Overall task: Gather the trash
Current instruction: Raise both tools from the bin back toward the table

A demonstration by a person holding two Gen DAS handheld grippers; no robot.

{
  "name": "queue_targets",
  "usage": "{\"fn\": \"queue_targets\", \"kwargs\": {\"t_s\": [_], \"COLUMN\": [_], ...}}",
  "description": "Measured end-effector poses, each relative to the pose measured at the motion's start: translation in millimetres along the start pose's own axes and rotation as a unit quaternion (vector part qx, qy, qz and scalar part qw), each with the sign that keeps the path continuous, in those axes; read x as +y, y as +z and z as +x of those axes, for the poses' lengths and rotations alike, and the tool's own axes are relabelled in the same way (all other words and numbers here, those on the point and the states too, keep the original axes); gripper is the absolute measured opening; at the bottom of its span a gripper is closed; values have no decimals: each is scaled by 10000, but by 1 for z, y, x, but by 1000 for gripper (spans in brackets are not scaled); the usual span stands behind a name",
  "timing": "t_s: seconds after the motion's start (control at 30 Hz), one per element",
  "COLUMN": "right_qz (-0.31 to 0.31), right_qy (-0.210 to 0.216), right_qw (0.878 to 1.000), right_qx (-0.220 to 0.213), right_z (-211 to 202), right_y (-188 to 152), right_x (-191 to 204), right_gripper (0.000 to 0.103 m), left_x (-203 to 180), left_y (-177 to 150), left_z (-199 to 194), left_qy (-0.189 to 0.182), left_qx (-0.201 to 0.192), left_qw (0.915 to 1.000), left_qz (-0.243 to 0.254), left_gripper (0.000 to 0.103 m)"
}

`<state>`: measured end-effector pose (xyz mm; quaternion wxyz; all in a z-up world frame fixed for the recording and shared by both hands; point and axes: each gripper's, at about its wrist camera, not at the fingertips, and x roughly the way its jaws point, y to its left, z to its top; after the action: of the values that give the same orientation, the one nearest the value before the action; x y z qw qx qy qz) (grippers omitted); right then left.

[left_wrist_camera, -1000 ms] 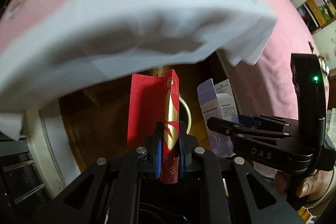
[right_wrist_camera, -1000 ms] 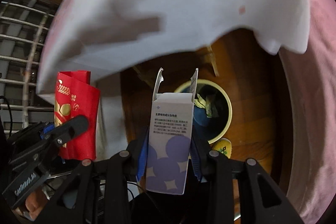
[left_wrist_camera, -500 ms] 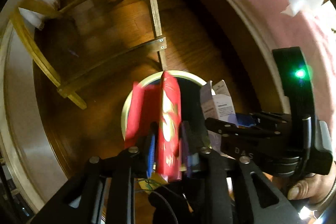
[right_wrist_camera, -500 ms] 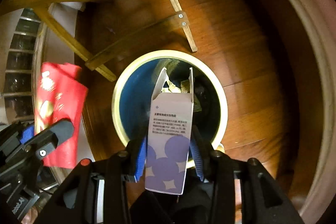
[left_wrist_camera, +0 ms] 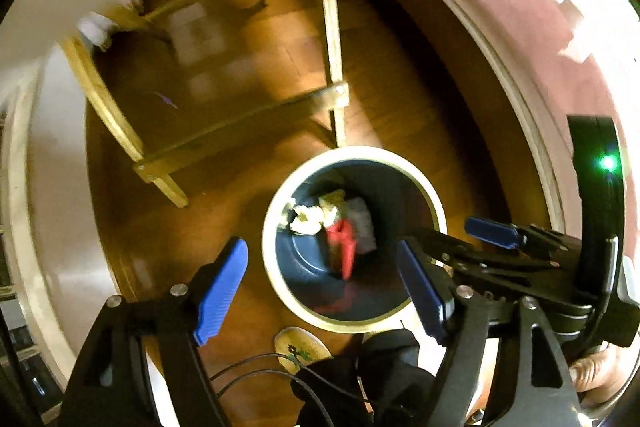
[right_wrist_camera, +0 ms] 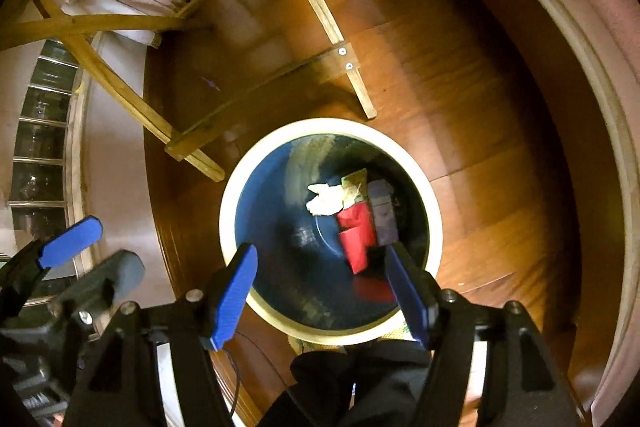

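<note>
A round bin with a cream rim (left_wrist_camera: 436, 203) (right_wrist_camera: 240, 183) and a dark blue inside stands on the wooden floor below both grippers. Inside it lie the red envelope (left_wrist_camera: 342, 243) (right_wrist_camera: 358, 231), the lilac carton (right_wrist_camera: 382, 215) (left_wrist_camera: 362, 223) and crumpled white paper (right_wrist_camera: 324, 201) (left_wrist_camera: 306, 219). My left gripper (left_wrist_camera: 324, 287) hangs above the bin, its jaws opening, with nothing between the blue pads. My right gripper (right_wrist_camera: 324, 295) also hovers over the bin, jaws opening and empty. Each gripper shows in the other's view: the right gripper (left_wrist_camera: 452, 239), the left gripper (right_wrist_camera: 96, 251).
Wooden legs and a crossbar of a stand (right_wrist_camera: 256, 99) (left_wrist_camera: 240, 127) rise just behind the bin. A pink-covered edge (right_wrist_camera: 600, 107) curves along the right. A slipper (left_wrist_camera: 302, 347) and a dark trouser leg sit at the bottom. A glass-fronted cabinet (right_wrist_camera: 40, 147) is at the left.
Both grippers sank from under the paper-covered tabletop to just above the bin. The left let go of the red envelope, the right let go of the lilac carton; both now lie in the bin.
</note>
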<state>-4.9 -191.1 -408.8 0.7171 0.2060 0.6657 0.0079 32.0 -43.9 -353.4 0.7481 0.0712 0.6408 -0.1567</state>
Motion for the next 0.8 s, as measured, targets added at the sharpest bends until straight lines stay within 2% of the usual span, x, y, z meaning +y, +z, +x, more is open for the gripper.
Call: {"fn": "queue_targets", "kwargs": {"t_s": [0.17, 0.3, 0.5, 0.8], "right_qz": [-55, -162, -283, -475], "right_qy": [-36, -5, 75, 194], "right_qw": [9999, 9996, 9986, 9960], "right_qx": [-81, -225, -449, -730], "right_z": [-27, -65, -129, -227], "right_y": [-1, -3, -9, -22], "right_x": [11, 28, 55, 95], "right_gripper": [67, 67, 67, 67], "left_x": [7, 12, 15, 21], "left_y": [0, -1, 1, 9], "left_z": [-41, -81, -159, -282], "left_qy": [137, 114, 42, 208], "left_qx": [-249, -386, -631, -1397], "left_qw": [9995, 9990, 9978, 9900], "left_qz": [-111, -207, -198, -5], "left_gripper": [76, 76, 76, 76]}}
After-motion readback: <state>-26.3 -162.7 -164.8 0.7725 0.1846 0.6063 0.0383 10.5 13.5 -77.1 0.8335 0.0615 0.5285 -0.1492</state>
